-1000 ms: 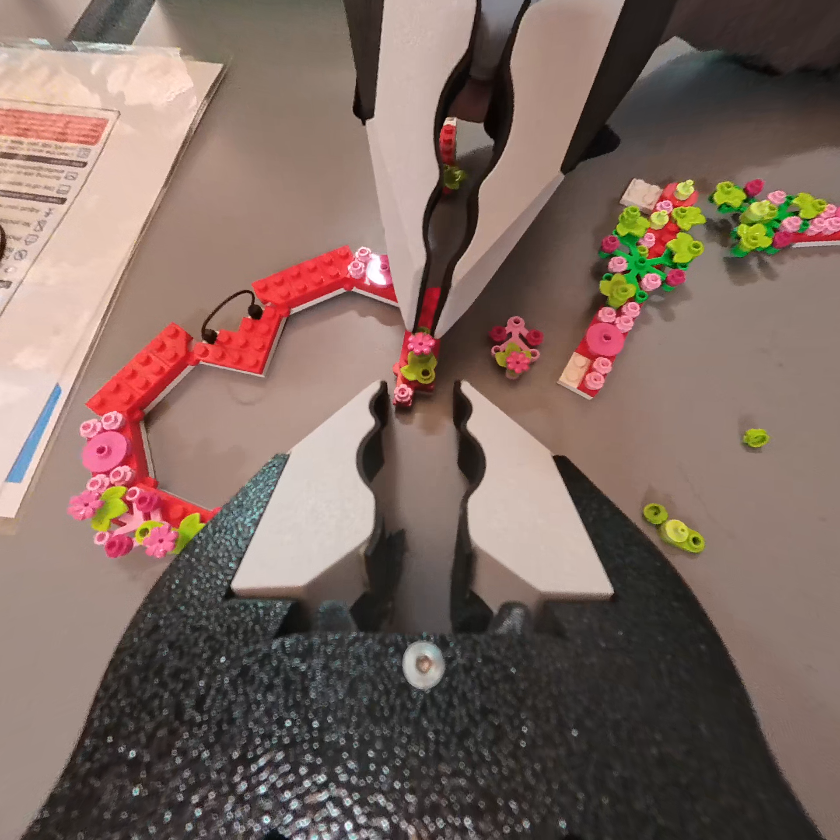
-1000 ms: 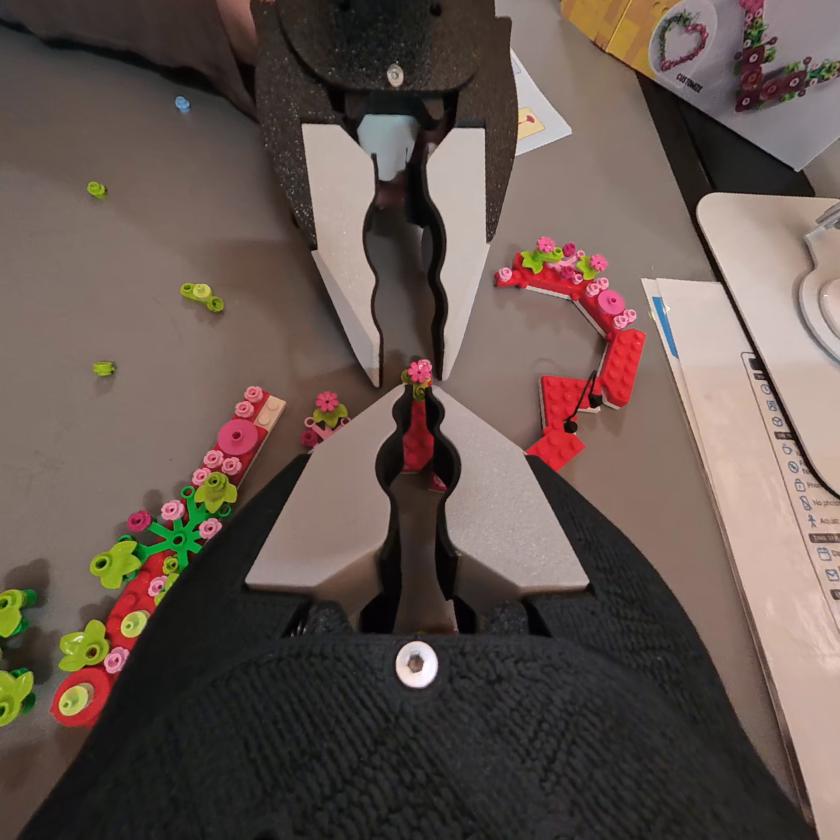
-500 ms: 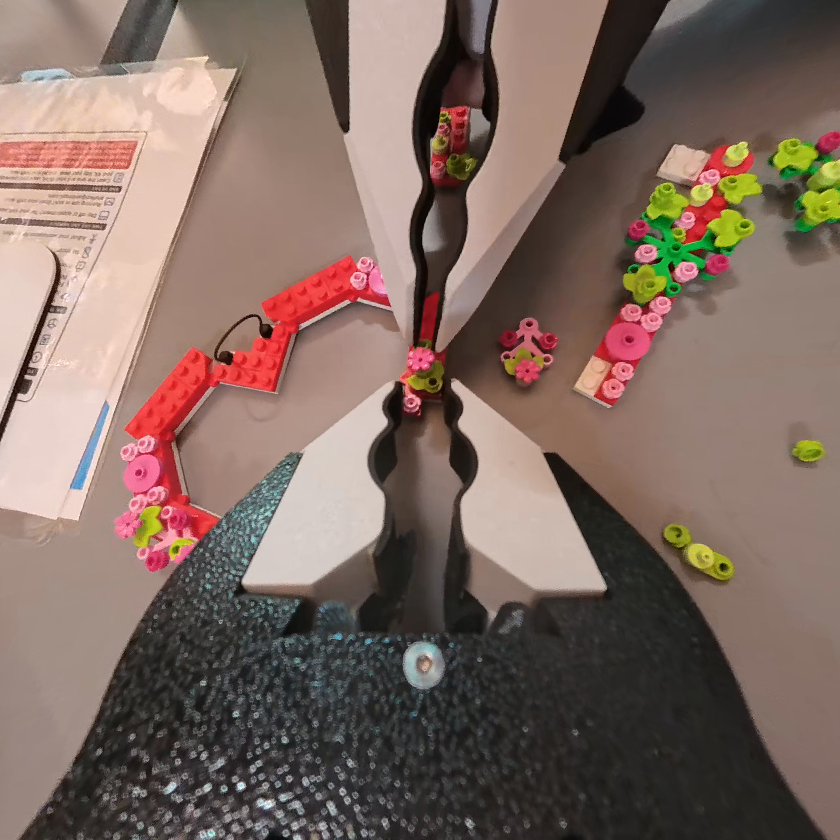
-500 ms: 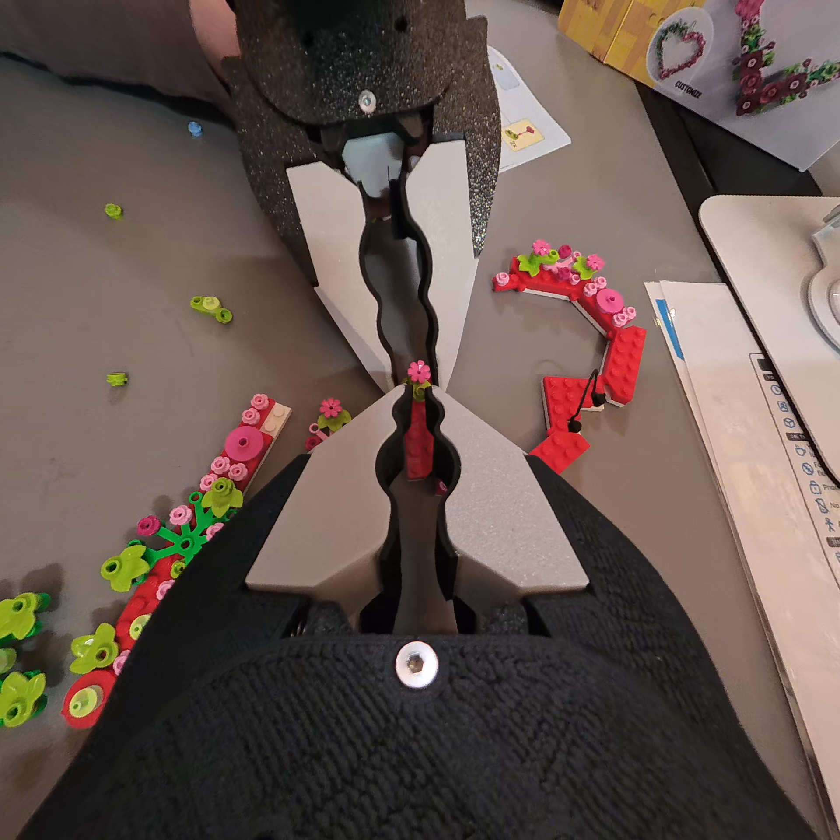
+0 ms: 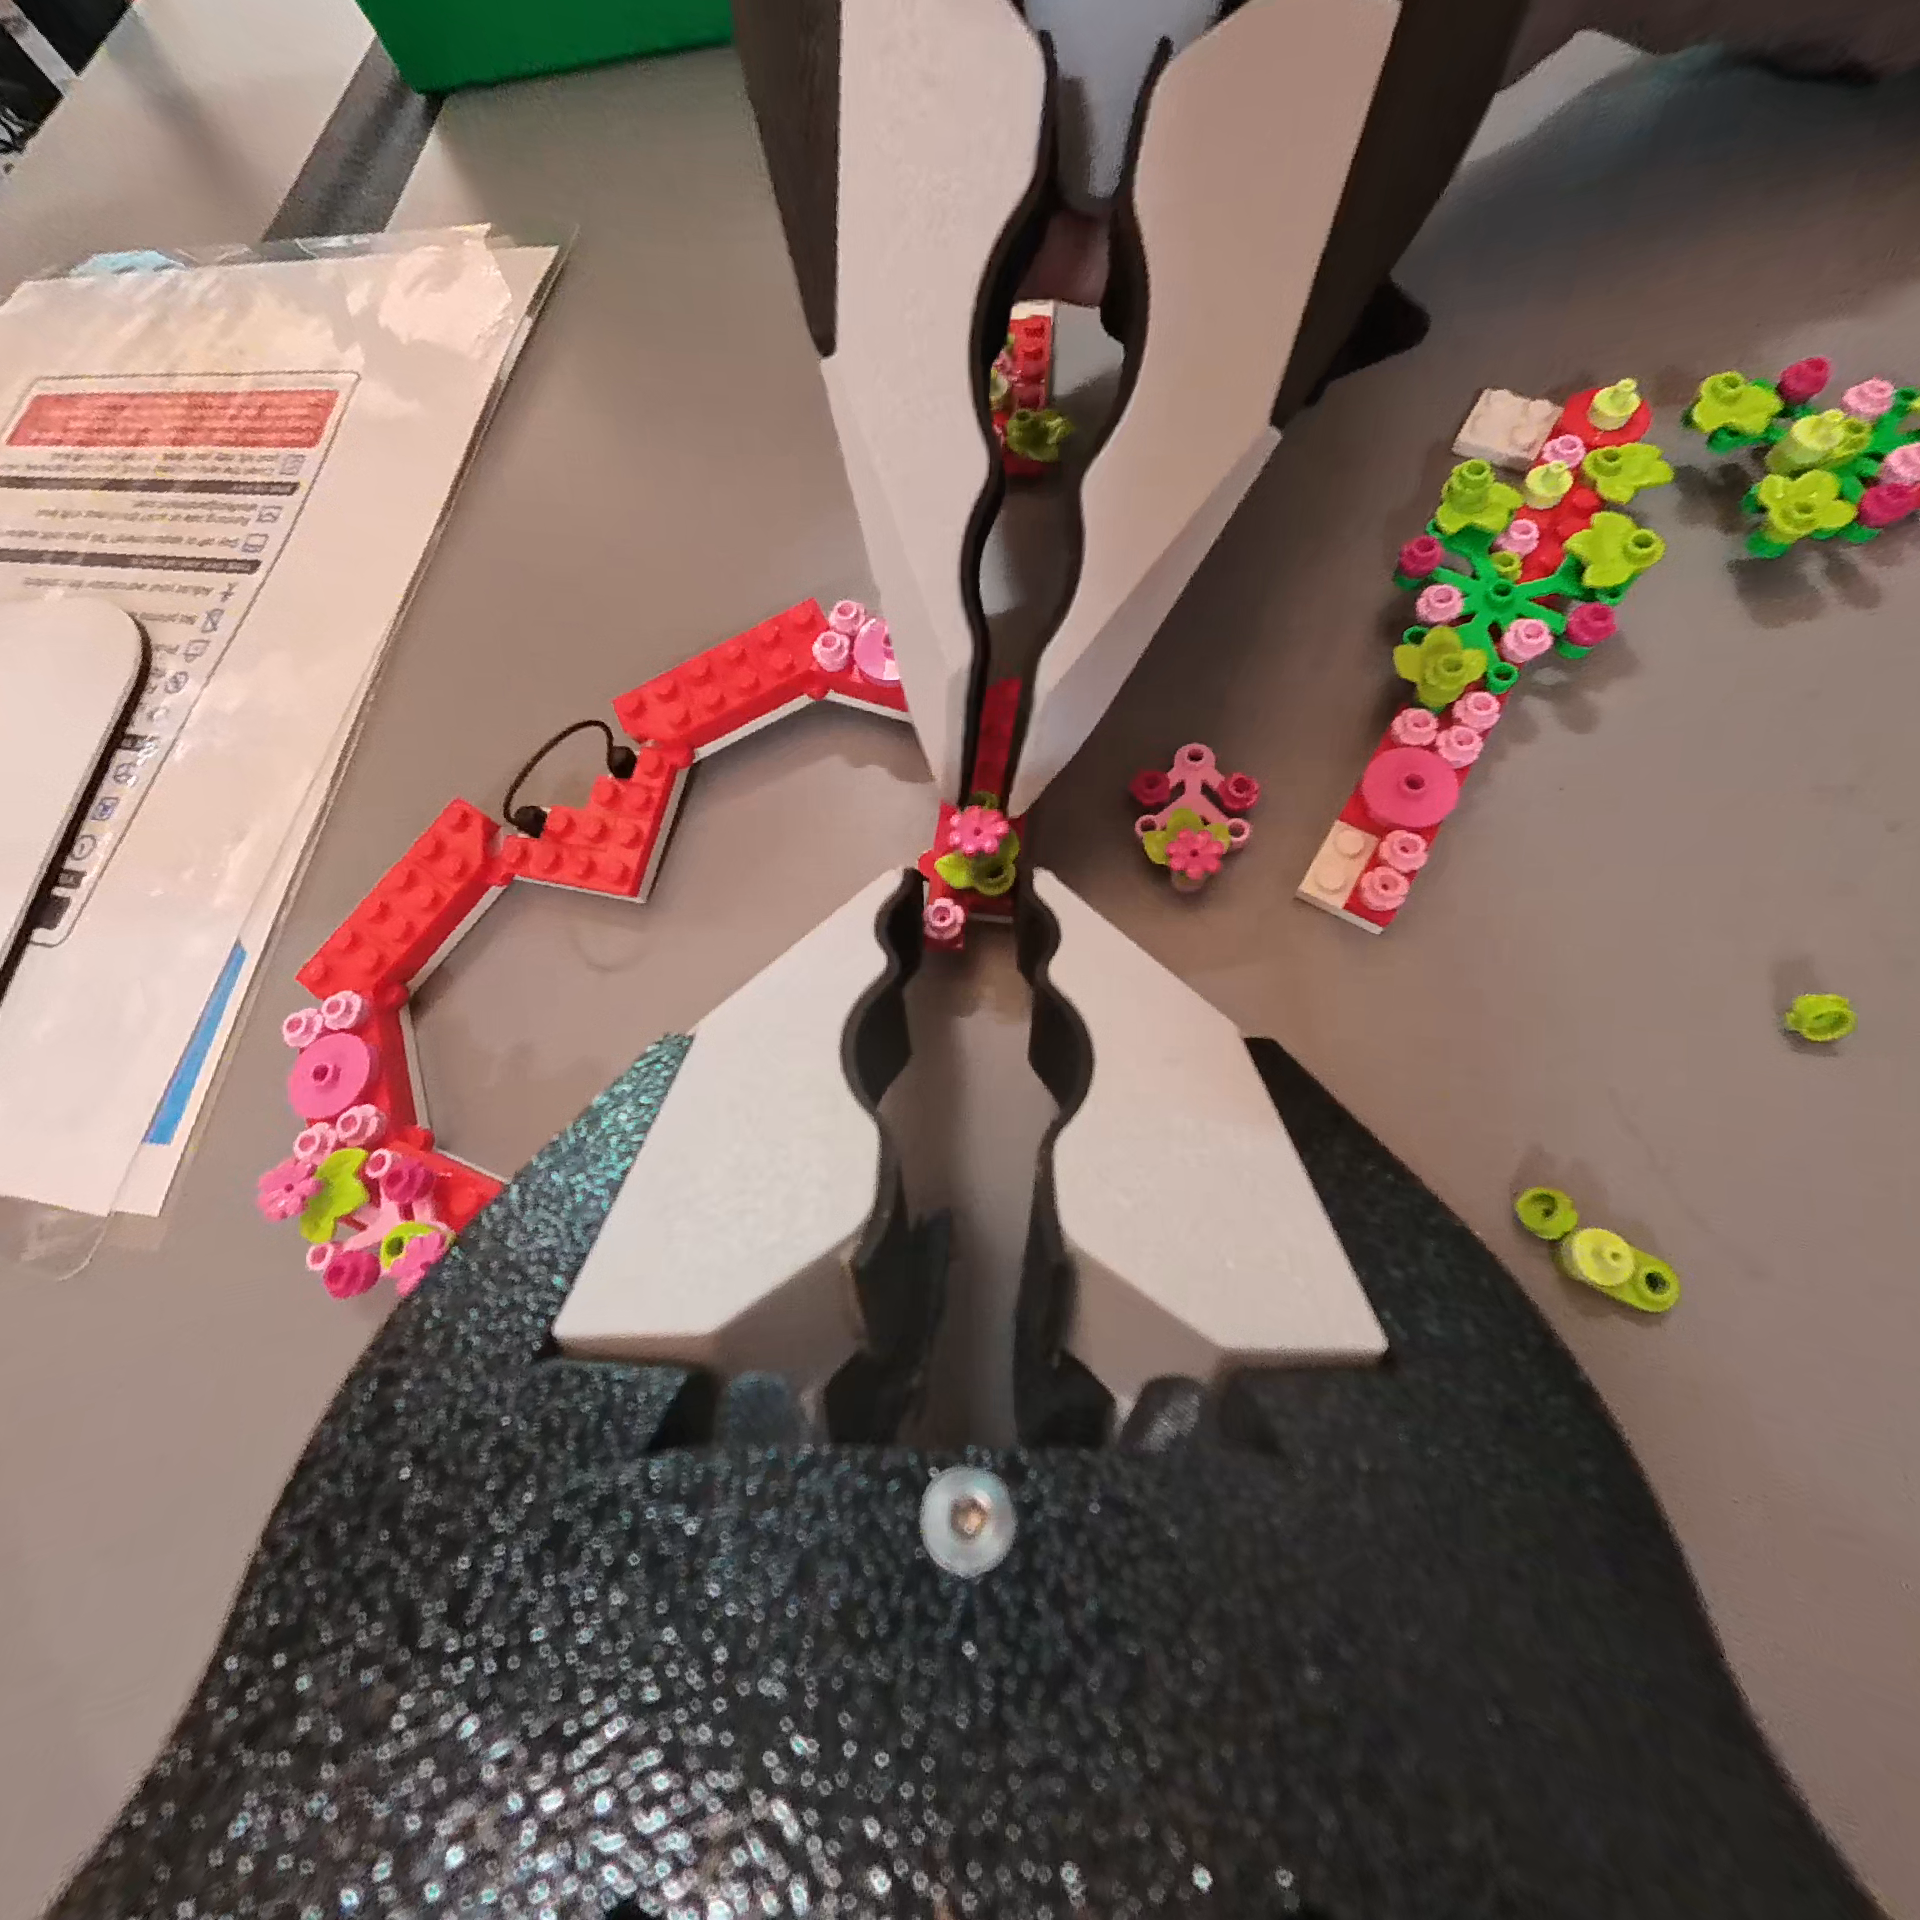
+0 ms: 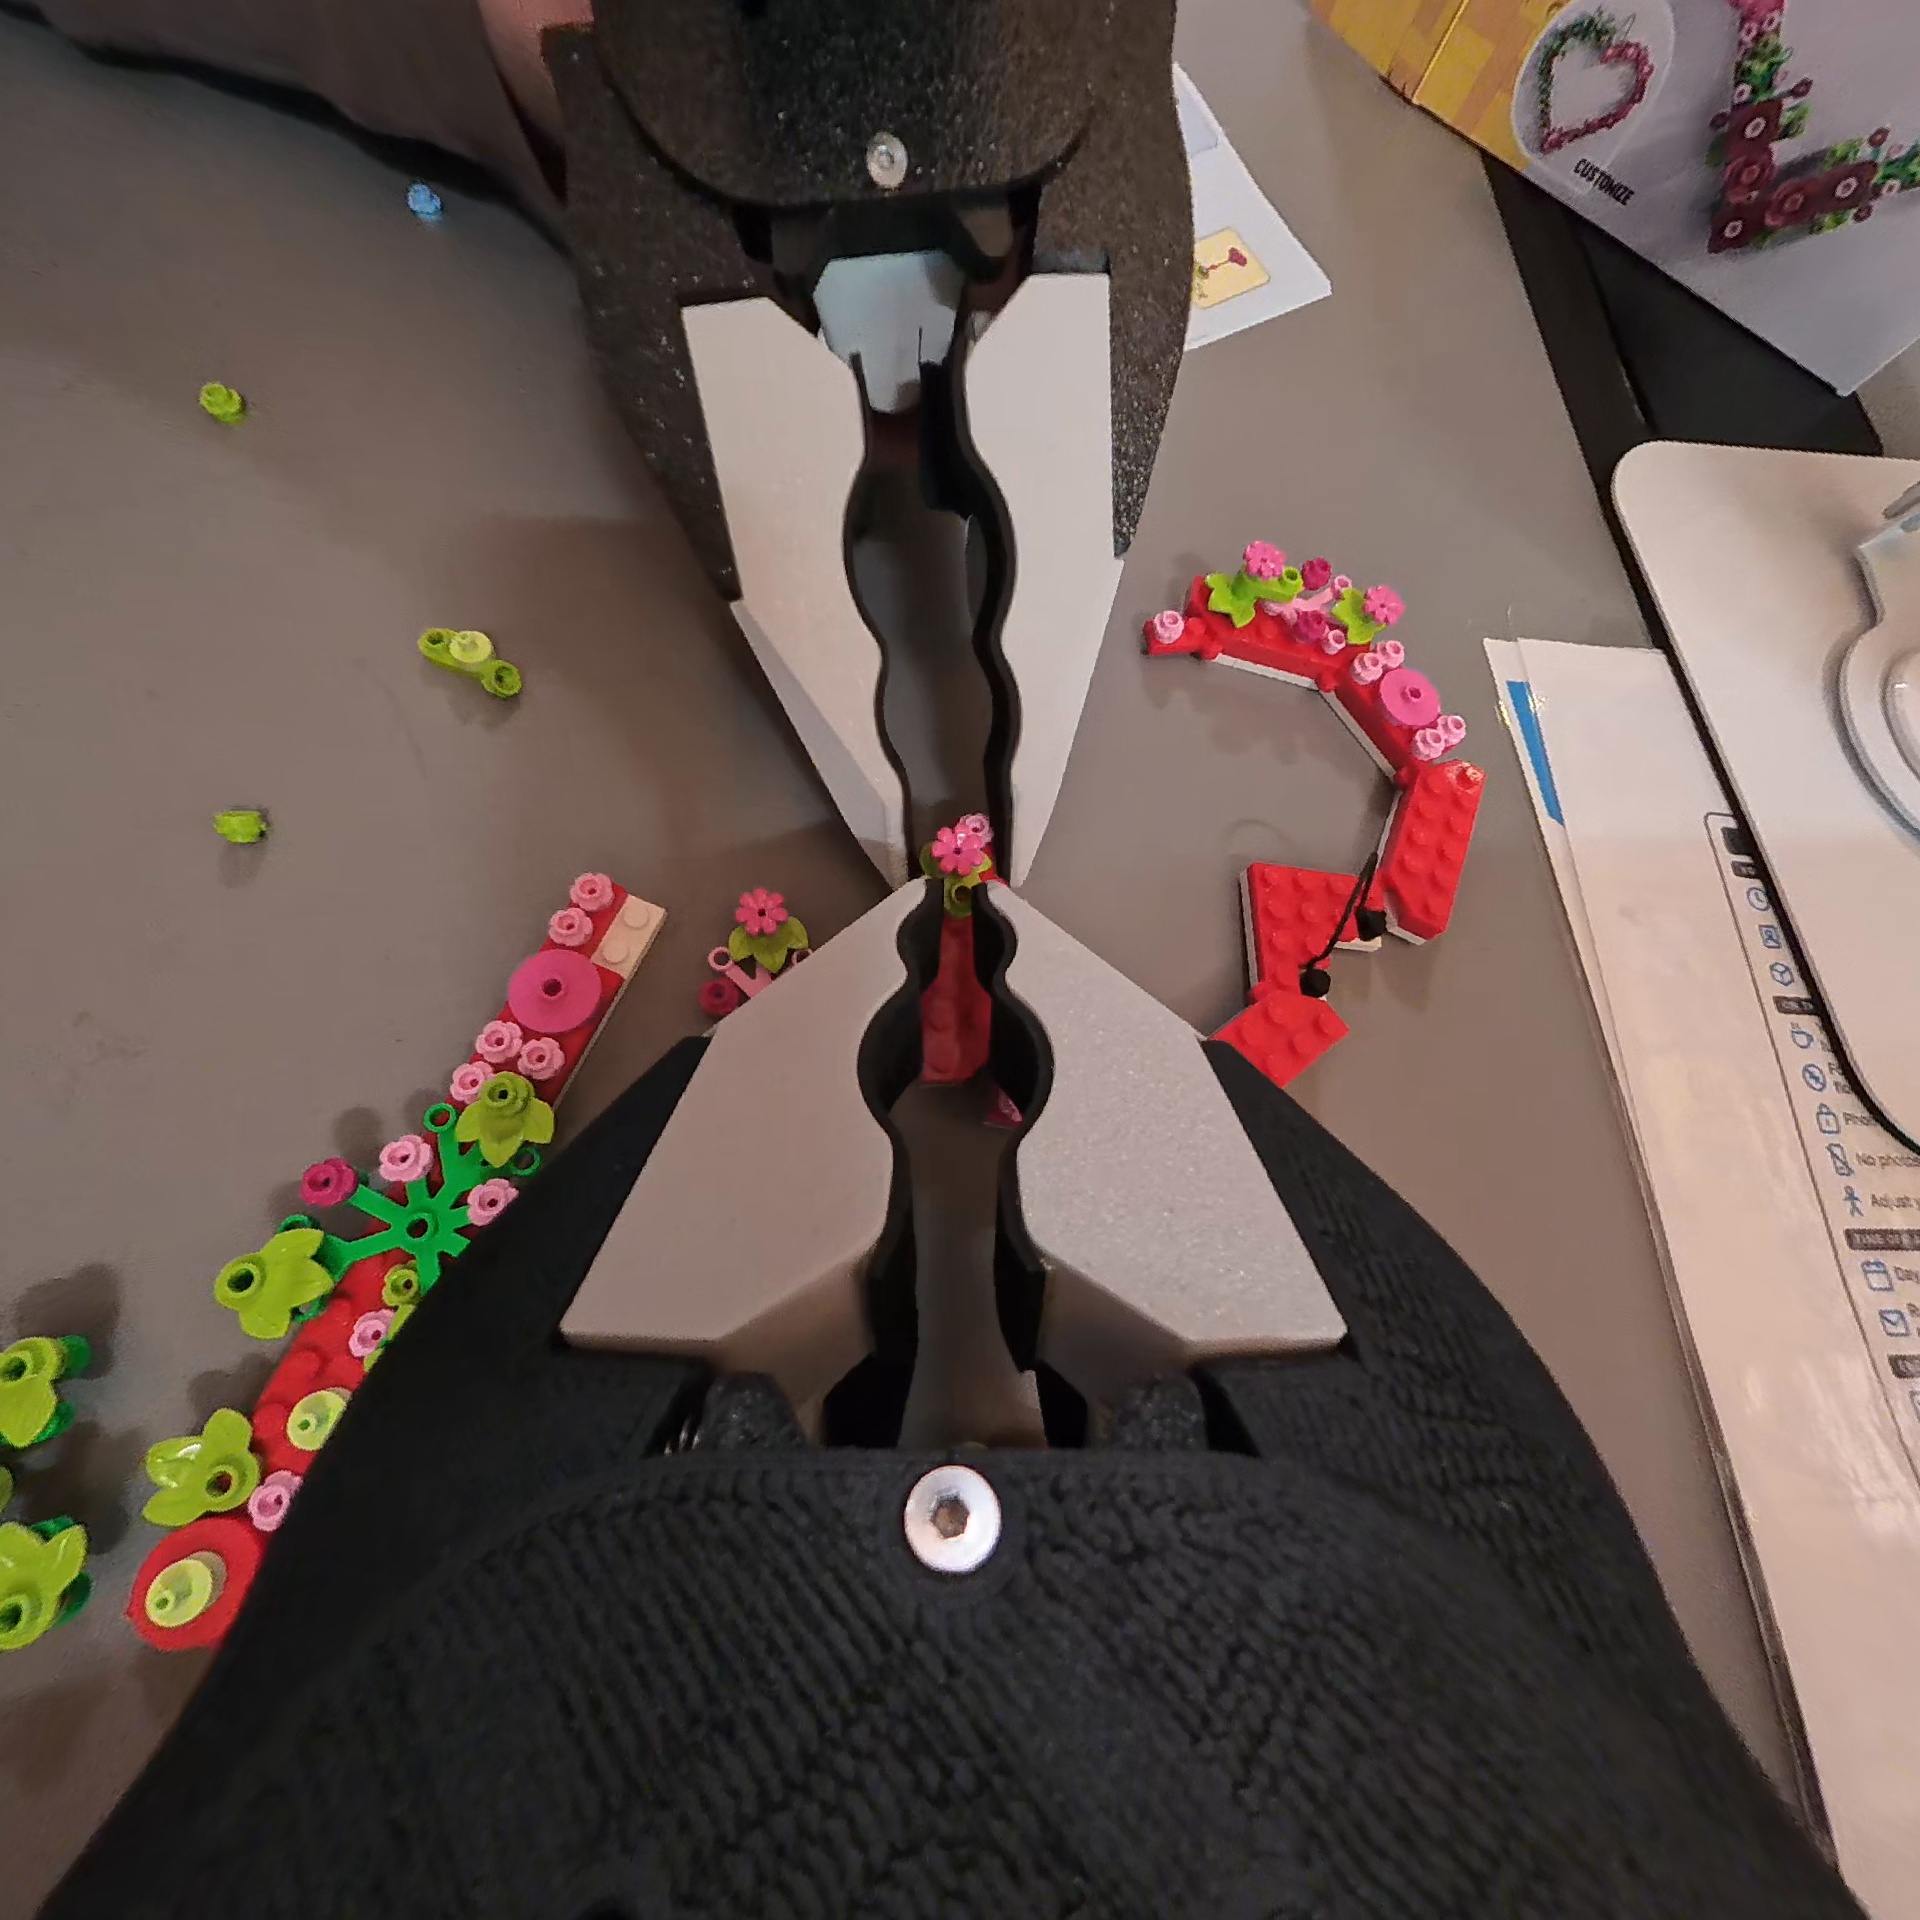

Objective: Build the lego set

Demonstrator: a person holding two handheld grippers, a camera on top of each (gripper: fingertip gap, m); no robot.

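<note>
Two grippers meet tip to tip over the grey tabletop. The right gripper is clamped narrow on a short red strip topped with a pink flower. The left gripper stands partly apart around the strip's near end, and whether it touches cannot be told. To the left lies the curved red chain. Judged from this, a handover or joining is under way. Next, the left gripper should close gently without knocking the flower.

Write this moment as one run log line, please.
right gripper: shut on red flowered piece | left gripper: open, tips around piece's far end | curved red chain: on table
</note>
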